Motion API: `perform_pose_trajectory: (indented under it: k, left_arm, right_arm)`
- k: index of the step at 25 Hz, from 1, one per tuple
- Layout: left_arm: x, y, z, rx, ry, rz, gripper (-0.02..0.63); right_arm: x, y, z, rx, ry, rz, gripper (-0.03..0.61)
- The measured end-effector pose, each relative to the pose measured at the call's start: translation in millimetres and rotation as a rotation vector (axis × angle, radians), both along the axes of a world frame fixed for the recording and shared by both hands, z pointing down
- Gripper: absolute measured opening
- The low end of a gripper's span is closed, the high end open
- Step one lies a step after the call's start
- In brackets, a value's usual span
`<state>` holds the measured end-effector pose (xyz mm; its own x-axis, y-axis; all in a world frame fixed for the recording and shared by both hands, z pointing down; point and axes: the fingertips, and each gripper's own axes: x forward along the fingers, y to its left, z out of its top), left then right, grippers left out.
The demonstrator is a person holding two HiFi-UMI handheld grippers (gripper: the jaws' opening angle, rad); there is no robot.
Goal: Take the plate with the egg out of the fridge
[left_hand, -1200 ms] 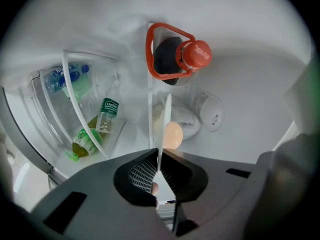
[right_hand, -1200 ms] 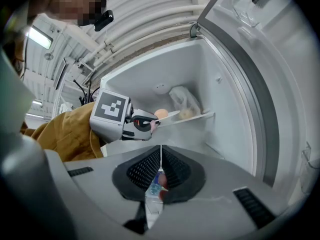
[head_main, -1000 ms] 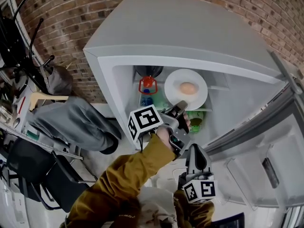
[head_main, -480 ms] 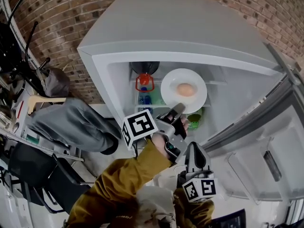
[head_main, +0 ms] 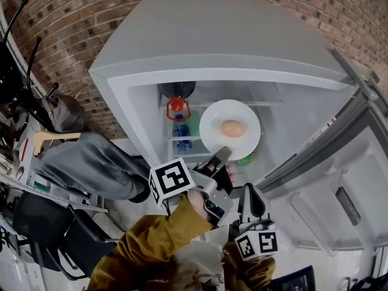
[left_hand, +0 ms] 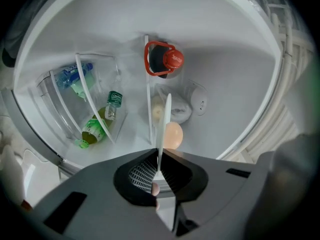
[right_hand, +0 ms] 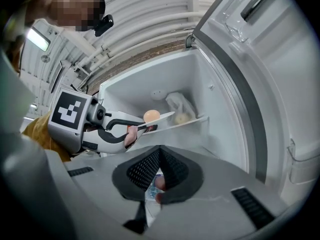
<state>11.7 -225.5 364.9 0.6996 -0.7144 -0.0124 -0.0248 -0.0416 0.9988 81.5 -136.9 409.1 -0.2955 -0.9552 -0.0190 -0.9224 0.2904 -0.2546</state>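
Gripping the near rim of the white plate (head_main: 244, 115), the left gripper (head_main: 221, 154) is pinching it between nearly closed jaws; in its own view the rim is running edge-on straight into the pads. The egg (head_main: 233, 128) is sitting loose near the plate's middle. The plate is hanging level at the mouth of the fridge (head_main: 200, 35), just above the front of the top shelf (from the right gripper view, its far edge is probably not clear of the shelf yet). A red-capped bottle (head_main: 176, 108) is standing just beside the plate, deeper in. The right gripper (head_main: 251, 188) is idling below by the open door (head_main: 339, 180), jaws together on nothing.

Judged step: grasp made, lift-out under way, not finished. The next move is calling for a straight pull toward the person, plate kept flat and slow, since the egg is free to roll.
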Motion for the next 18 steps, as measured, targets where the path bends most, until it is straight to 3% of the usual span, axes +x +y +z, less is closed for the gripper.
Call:
perform_pose_trajectory:
  k: [18]
  left_arm:
    - [-15, 46, 25, -0.047, 0.026, 0.03, 0.023]
  right_arm:
    - [1, 2, -6, 0.028, 0.031, 0.014, -0.003]
